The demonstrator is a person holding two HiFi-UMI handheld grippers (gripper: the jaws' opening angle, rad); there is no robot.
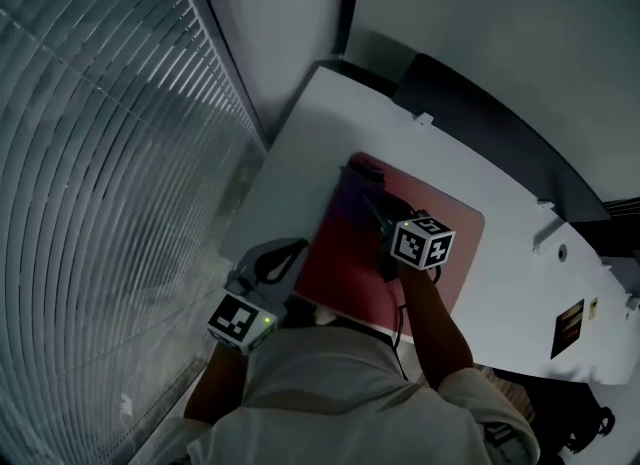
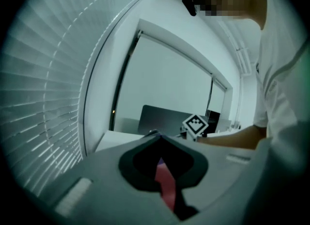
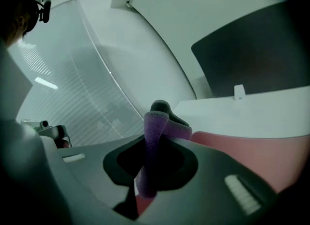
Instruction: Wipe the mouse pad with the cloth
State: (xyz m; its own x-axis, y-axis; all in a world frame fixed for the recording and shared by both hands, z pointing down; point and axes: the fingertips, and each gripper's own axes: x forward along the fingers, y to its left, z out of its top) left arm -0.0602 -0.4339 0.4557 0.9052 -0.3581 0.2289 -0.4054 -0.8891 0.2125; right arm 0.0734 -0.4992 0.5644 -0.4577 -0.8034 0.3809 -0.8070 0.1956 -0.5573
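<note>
The red mouse pad (image 1: 350,273) lies flat on the white tabletop (image 1: 330,113), close to the edge that runs along the window blinds (image 1: 110,153). The right gripper (image 1: 378,211) is over the pad's far part, its jaws clamped on a purple cloth (image 3: 152,146) that stands up between them and folds over their tips; the pad shows red just beneath and beside it. The left gripper (image 1: 285,258) sits at the pad's near left edge, its jaws brought together at the tips with nothing held, a strip of red pad visible below them. A dark panel (image 1: 480,123) stands along the tabletop's far side.
</note>
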